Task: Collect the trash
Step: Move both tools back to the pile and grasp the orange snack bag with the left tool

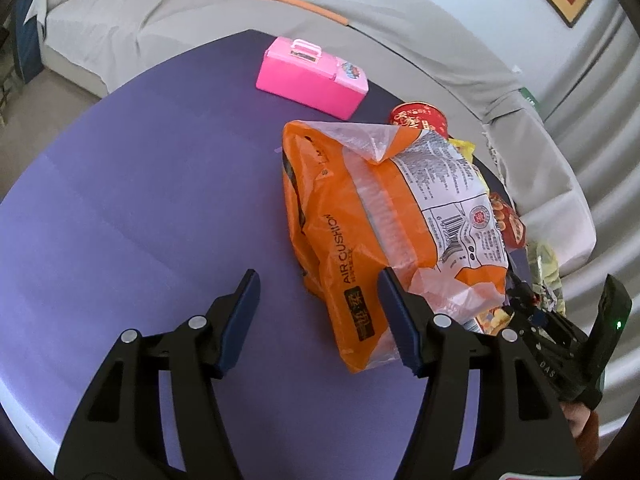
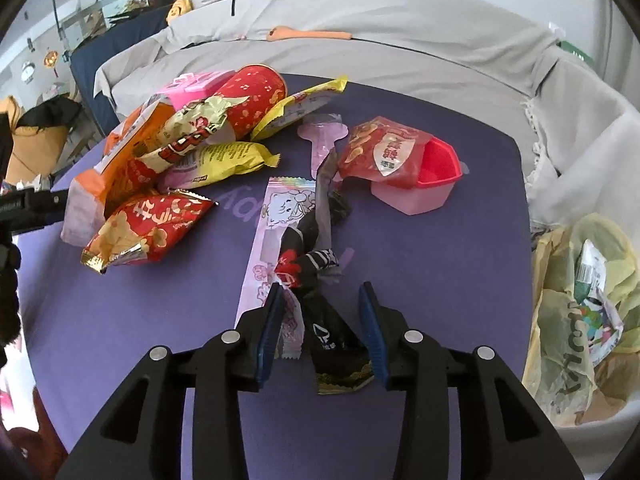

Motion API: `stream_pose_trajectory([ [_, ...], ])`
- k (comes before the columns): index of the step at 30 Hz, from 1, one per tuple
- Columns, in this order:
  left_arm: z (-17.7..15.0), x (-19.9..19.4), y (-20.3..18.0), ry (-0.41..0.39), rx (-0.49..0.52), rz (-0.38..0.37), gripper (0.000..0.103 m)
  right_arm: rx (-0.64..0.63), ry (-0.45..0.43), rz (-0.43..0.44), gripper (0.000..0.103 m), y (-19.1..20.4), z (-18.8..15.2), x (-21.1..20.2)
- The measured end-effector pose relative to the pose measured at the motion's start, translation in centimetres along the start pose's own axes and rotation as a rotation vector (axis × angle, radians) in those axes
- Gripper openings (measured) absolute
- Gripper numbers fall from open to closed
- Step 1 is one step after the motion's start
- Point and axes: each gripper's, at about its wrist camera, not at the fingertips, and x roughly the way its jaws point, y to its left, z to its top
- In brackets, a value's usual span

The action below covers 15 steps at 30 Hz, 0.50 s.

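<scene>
A: On the purple table [image 2: 440, 264], what's biggest?

B: The orange bag [image 1: 344, 216], puffed and light, probably slippery film. The left gripper [image 1: 318, 280] hangs beside it, jaws wide apart, nothing between them; I'd pinch its crimped end seam.

A: And the smaller bits?

B: The black wrapper [image 2: 320, 280], twisted over a pink wrapper [image 2: 276, 232], lies between the right gripper [image 2: 320, 296] jaws, which stand apart, not pressing. It looks thin, limp and crinkly. The trash bag [image 2: 576, 320] waits alongside.
</scene>
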Motion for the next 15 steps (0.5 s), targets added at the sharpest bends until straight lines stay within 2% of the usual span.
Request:
stream_pose_trajectory([
  [2,-0.1,0.0,-0.2,0.002,0.004,0.013,0.057,0.012,0.0,0.019,0.038,-0.3,0.0,0.0],
  [4,-0.2,0.1,-0.1,0.012,-0.009,-0.022,0.037,0.018,-0.001,0.034,0.039,-0.5,-0.1,0.0],
  [7,0.0,0.0,0.0,0.029,-0.019,-0.063,0.019,0.01,0.0,0.038,0.039,-0.5,0.0,0.0],
  [13,1.3,-2.6,0.5,-0.044,0.012,-0.083,0.006,0.004,0.002,0.031,0.039,-0.4,0.0,0.0],
  [15,1.7,-3.6,0.7,-0.07,0.023,-0.095,0.006,0.004,0.002,0.036,0.039,-0.5,0.0,0.0],
])
